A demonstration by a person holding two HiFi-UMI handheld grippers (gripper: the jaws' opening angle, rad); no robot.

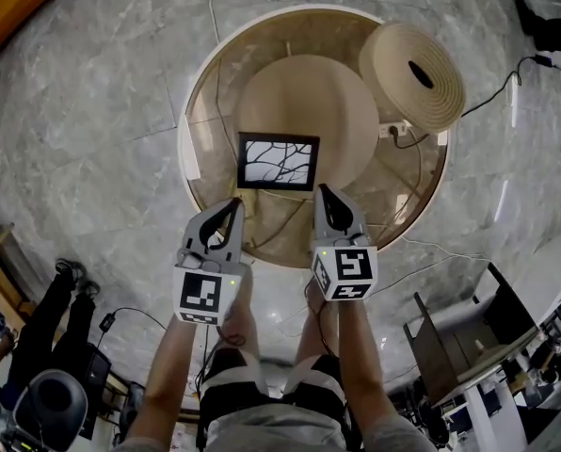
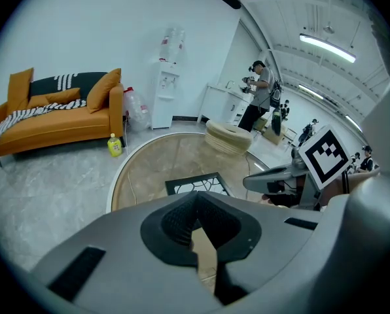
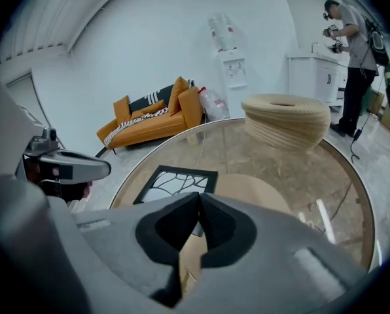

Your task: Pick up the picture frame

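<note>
**Frame not picked up yet, both grippers closed just short of it**

Head view: the picture frame (image 1: pixel 279 161) lies flat near the middle of the round glass tabletop (image 1: pixel 208 97). It has a black border and a white pane with a branchy crack pattern. My left gripper (image 1: pixel 233 205) and right gripper (image 1: pixel 322 192) hang over the near side of the tabletop, one toward each near corner of the frame, neither touching it. A ribbed beige ring thing (image 1: pixel 414 64) sits at the far right edge, well apart from the frame.

Left gripper view: the jaws are pressed together at the tips with nothing pinched. The frame shows just past them, flat on the glass. Behind it there's an orange sofa (image 2: pixel 57 120), a yellow bottle (image 2: pixel 115 145) on the floor and a person (image 2: pixel 260 97) standing at the back.

Right gripper view: same deal, jaws squeezed together and empty. The frame is ahead and a bit left of the tips, with the ribbed ring further back.

Progress, as I read it: this is only the approach, so none of the actual pickup is done. I've got to spread the jaws, get onto an edge of the frame, close and lift. With the frame flat on glass, catching that edge is probably the fiddly bit.

Writing: nothing readable. The gripper cubes only carry black-and-white square markers, and the bottle's label is too small to make out.
</note>
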